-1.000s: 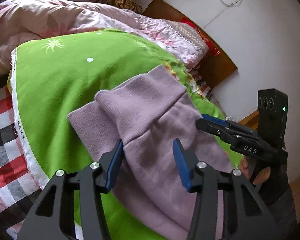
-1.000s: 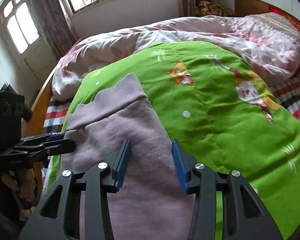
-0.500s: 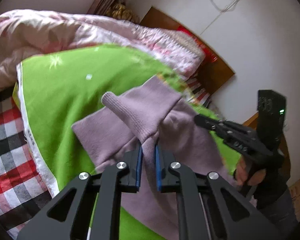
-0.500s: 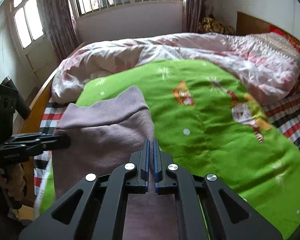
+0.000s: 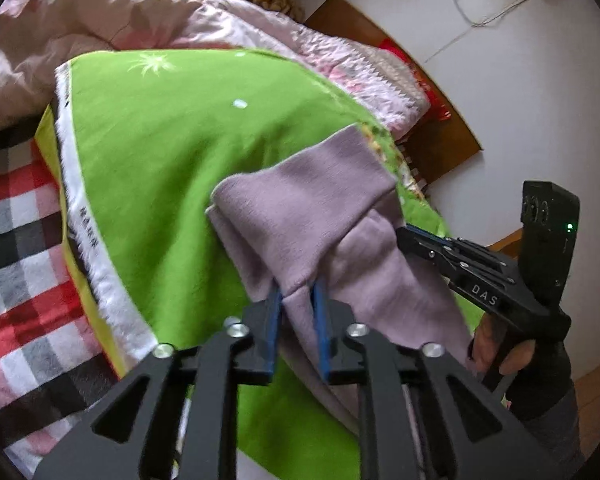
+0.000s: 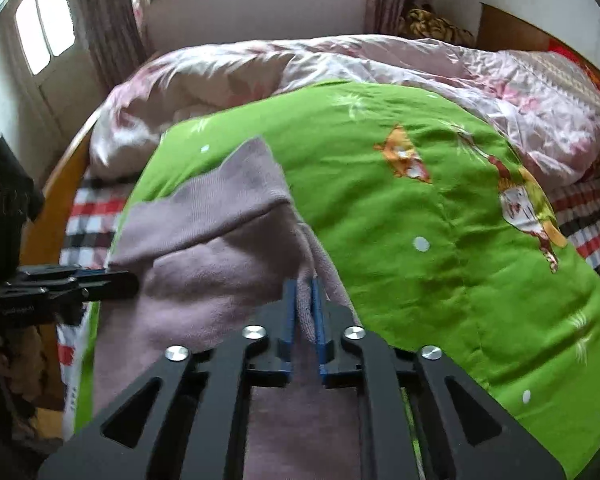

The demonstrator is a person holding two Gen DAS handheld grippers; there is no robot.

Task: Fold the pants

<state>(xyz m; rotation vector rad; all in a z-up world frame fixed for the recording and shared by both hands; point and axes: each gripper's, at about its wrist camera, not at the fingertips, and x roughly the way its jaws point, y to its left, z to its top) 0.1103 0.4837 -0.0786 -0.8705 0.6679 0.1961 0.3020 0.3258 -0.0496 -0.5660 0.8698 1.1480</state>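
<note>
1. Left tongs (image 5: 296,298) opening, a ridge of the lilac pants (image 5: 300,216) still pinched between the blue pads, cloth pulled up into a peak at the tips.
2. Pants spread on the green blanket (image 5: 160,152) of the bed, ribbed cuff end turned away toward the headboard (image 5: 432,128).
3. Left of the pants: white blanket border, then the checked sheet (image 5: 16,240) at the bed's edge.
4. Right tongs (image 6: 305,300) opening too, a thin fold of the pants (image 6: 220,248) between the pads at the garment's right edge.
5. Right of that edge: wide open green blanket (image 6: 420,208), flat and free.
6. Far side: bunched pink quilt (image 6: 260,68) closing off the room toward the window.
</note>
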